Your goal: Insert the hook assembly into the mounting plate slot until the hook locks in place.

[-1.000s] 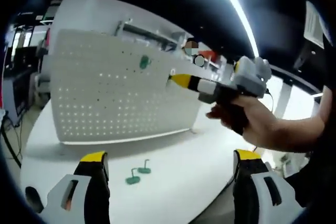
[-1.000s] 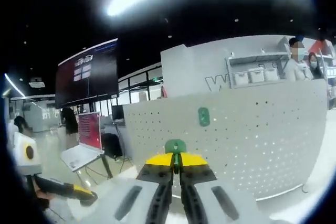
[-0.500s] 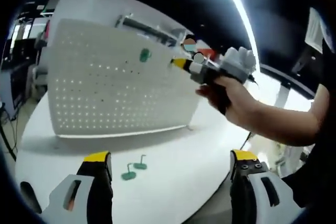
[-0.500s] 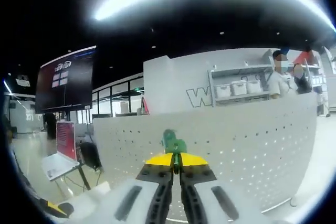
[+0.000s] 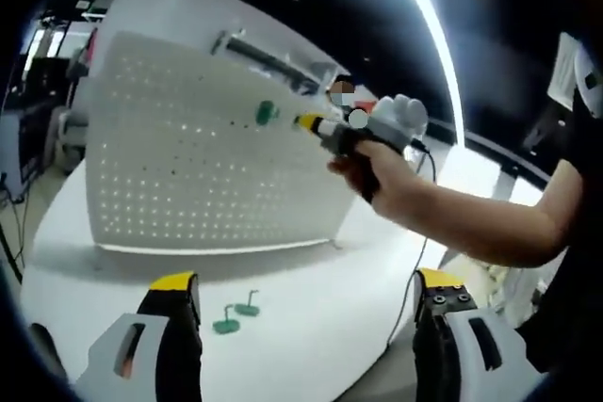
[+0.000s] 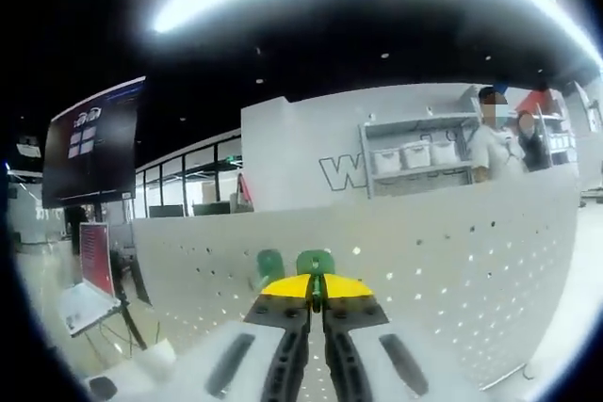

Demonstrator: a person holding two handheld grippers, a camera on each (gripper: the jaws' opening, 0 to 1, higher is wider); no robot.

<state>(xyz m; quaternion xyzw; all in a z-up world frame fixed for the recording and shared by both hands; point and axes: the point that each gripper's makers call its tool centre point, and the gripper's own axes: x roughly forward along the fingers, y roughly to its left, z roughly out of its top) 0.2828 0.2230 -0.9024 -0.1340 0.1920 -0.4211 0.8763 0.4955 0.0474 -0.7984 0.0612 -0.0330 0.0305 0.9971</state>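
Nearest in the left gripper view, the left gripper (image 5: 300,303) hangs over the white table (image 5: 320,327) with its yellow-tipped jaws wide apart and nothing between them. Just past them two spare green hooks (image 5: 236,315) lie side by side on the table top. Further back stands the white perforated mounting plate (image 5: 188,167), upright, with one green hook (image 5: 267,112) already seated high on its face. A hand (image 5: 377,171) holds the right gripper (image 5: 303,121) up to the plate, its yellow tip just beside that mounted hook.

In the right gripper view, the right gripper's jaws are pressed together on a green hook assembly (image 6: 315,263), which sits right up near the plate's holes, next to the mounted hook; whether it touches the plate I cannot tell. Beyond the plate are a grey wall with shelves (image 6: 415,152) and, off to the left, a dark screen (image 6: 89,143).
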